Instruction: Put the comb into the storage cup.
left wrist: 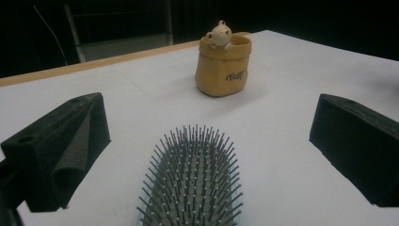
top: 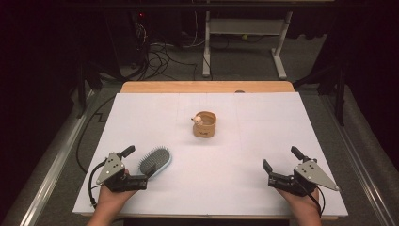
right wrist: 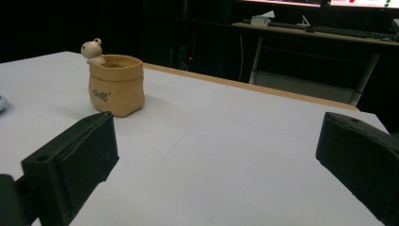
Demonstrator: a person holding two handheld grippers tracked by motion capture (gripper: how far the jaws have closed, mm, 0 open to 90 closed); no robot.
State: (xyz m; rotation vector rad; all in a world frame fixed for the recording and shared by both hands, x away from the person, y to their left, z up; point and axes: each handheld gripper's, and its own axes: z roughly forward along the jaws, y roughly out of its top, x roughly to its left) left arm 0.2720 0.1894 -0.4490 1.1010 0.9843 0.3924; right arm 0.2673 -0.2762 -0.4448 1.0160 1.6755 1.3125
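A hairbrush (top: 155,161) with a light-blue back lies bristles up at the near left of the white table. My left gripper (top: 135,165) is open around its near end, one jaw on each side and neither touching. In the left gripper view the brush head (left wrist: 193,183) sits midway between the wide jaws of the left gripper (left wrist: 209,117). A tan pot (top: 204,124) with a small bear figure on its rim stands upright at the table's middle, also the pot (left wrist: 222,66) and the pot (right wrist: 115,84). My right gripper (top: 282,160) rests open at the near right with nothing between its jaws, right gripper (right wrist: 219,132).
A white sheet (top: 263,127) covers the table, with a wooden edge (top: 207,86) at the back. Beyond it stand white desk legs (top: 206,47) and loose cables (top: 160,54) on the floor. Dark frames flank both sides.
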